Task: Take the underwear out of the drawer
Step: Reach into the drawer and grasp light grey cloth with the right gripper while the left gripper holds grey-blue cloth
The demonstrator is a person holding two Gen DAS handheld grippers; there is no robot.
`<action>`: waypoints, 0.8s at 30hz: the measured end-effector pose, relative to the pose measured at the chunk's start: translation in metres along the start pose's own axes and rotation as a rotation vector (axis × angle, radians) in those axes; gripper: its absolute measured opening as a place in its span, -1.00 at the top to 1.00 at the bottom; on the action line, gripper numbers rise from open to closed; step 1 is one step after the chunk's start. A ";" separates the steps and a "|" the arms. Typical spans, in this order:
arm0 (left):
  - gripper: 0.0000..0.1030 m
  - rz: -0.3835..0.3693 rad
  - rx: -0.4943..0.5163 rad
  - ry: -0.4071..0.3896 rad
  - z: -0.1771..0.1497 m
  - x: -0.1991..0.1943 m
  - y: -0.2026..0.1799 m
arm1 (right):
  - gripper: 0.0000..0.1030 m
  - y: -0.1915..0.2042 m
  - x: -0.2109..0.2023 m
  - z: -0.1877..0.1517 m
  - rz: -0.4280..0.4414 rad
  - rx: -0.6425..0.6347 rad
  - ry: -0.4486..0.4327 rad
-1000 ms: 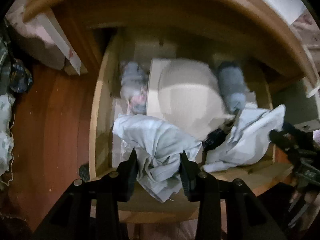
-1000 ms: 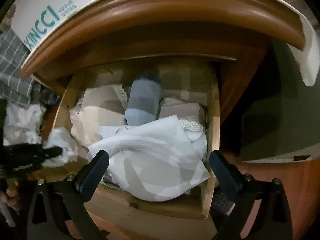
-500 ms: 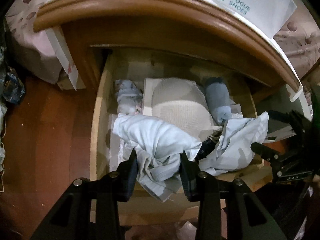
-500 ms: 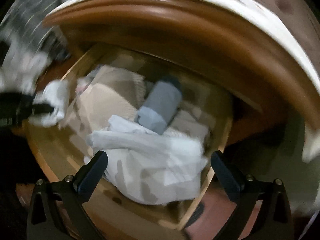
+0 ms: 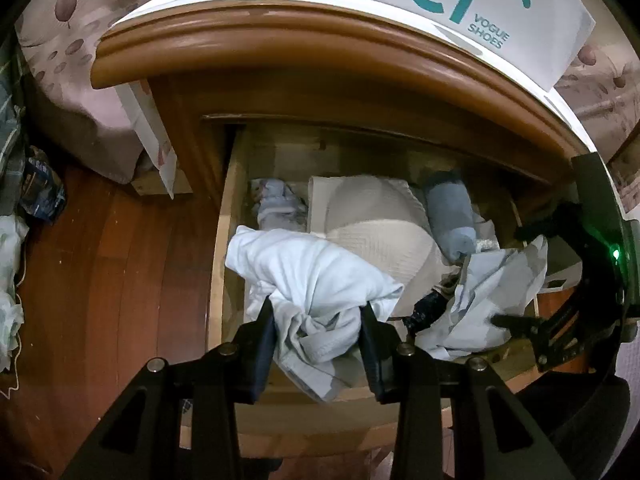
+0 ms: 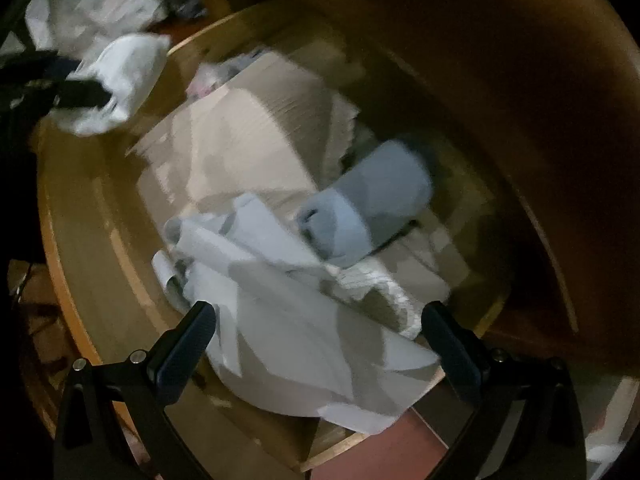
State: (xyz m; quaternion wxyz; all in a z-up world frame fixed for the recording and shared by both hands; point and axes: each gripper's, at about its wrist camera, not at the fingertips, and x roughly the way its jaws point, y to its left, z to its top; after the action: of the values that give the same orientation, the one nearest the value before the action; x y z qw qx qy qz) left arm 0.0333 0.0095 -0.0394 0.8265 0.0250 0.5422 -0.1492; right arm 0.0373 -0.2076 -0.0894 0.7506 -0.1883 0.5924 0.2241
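left gripper (image 5: 318, 322) clamping white underwear (image 5: 308, 276) above drawer (image 5: 224, 216) front edge.
right gripper (image 6: 316, 344) gaping wide over second white garment (image 6: 288, 320) lying in drawer; nothing gripped.

Cloth in a bare wooden drawer (image 5: 224, 240)

Soft, creased white cloth garment (image 5: 308, 276); knitted grey roll (image 5: 450, 216) at right; glossy varnished cabinet top (image 5: 320, 36) along the upper frame; matt black plastic gripper fingers (image 5: 262, 344).
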 end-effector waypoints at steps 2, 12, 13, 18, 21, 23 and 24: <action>0.26 -0.001 -0.008 0.002 0.000 0.001 0.001 | -0.84 0.004 0.001 0.000 0.029 -0.033 0.027; 0.26 -0.024 -0.032 0.008 0.002 0.001 0.004 | -0.33 0.003 0.020 0.000 0.191 -0.031 0.151; 0.26 -0.024 -0.034 0.004 0.002 0.001 0.005 | -0.33 0.006 0.024 0.002 0.205 -0.036 0.160; 0.26 -0.015 -0.047 0.003 0.001 0.001 0.007 | -0.42 0.005 0.033 0.002 0.259 0.006 0.153; 0.26 -0.004 -0.052 0.004 0.002 0.000 0.008 | -0.29 -0.002 0.033 0.000 0.268 0.056 0.146; 0.26 -0.002 -0.054 0.006 0.002 0.000 0.008 | -0.14 -0.005 0.033 -0.003 0.247 0.079 0.152; 0.26 -0.002 -0.057 0.007 0.003 0.001 0.008 | -0.05 -0.007 0.034 -0.005 0.246 0.097 0.158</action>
State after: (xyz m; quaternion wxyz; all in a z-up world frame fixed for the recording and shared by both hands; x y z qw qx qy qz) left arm 0.0384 0.0166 -0.0398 0.8249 0.0015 0.5489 -0.1348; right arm 0.0440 -0.2117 -0.1234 0.6767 -0.0949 0.6785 0.2697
